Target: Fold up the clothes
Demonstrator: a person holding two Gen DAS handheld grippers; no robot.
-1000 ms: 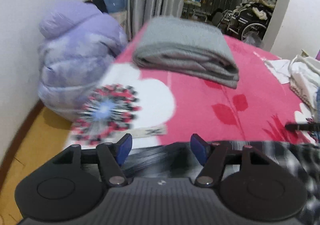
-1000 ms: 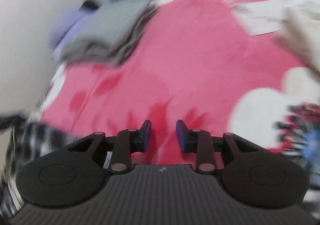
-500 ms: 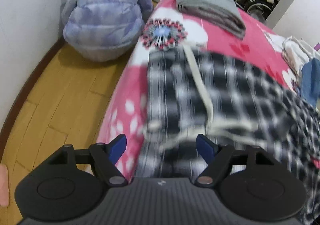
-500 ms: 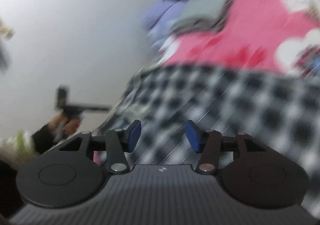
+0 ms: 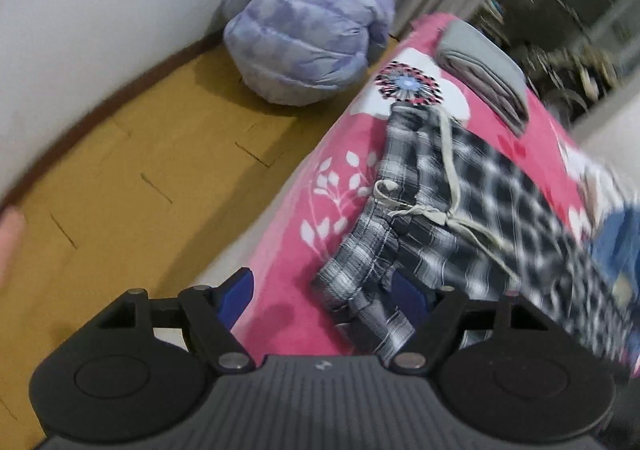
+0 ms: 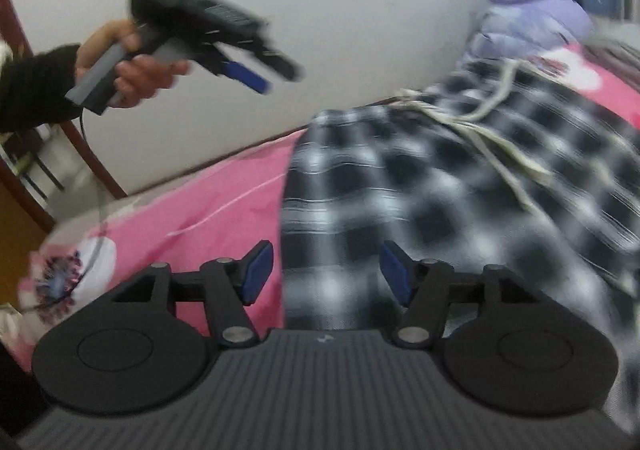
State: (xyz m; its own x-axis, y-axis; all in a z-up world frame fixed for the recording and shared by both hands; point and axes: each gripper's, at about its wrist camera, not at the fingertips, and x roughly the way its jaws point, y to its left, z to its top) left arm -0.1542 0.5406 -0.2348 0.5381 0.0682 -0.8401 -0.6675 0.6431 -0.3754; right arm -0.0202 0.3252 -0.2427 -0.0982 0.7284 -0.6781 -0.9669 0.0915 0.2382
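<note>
My plaid pants (image 5: 472, 209) lay lengthwise along the bed (image 5: 292, 250), waist toward the grey stack (image 5: 480, 61). Both my tongs, left (image 5: 326, 296) and right (image 6: 326, 270), gaped empty, the right having just widened.

Left wrist view: looks steeply down over bed (image 5: 288, 250) edge, near plaid garment (image 5: 480, 209), toward far wall. Right wrist view: close above plaid garment (image 6: 420, 189), faces left gripper (image 6: 256, 69). 2 views share garment, purple jacket (image 5: 304, 33).
</note>
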